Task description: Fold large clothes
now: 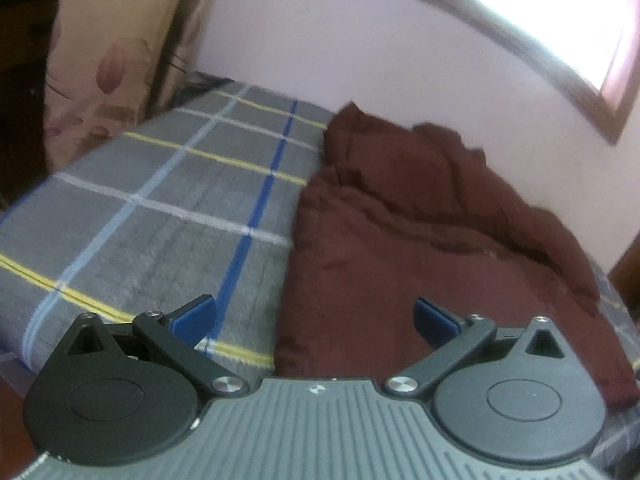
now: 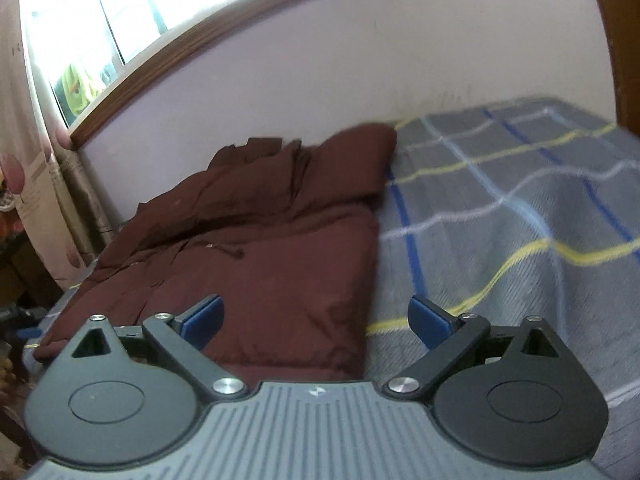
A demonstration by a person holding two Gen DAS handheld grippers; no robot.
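A dark maroon garment [image 1: 420,232] lies partly folded on a bed, its far end bunched against the wall. It also shows in the right wrist view [image 2: 260,248]. My left gripper [image 1: 316,318] is open and empty, held above the garment's near left edge. My right gripper [image 2: 316,316] is open and empty, held above the garment's near right edge. Neither gripper touches the cloth.
The bed has a grey plaid blanket [image 1: 160,208] with blue, yellow and white lines, also in the right wrist view [image 2: 512,216]. A pale wall [image 1: 360,60] and a wood-framed window [image 2: 132,60] run behind it. Floral curtains [image 1: 104,60] hang at the bed's end.
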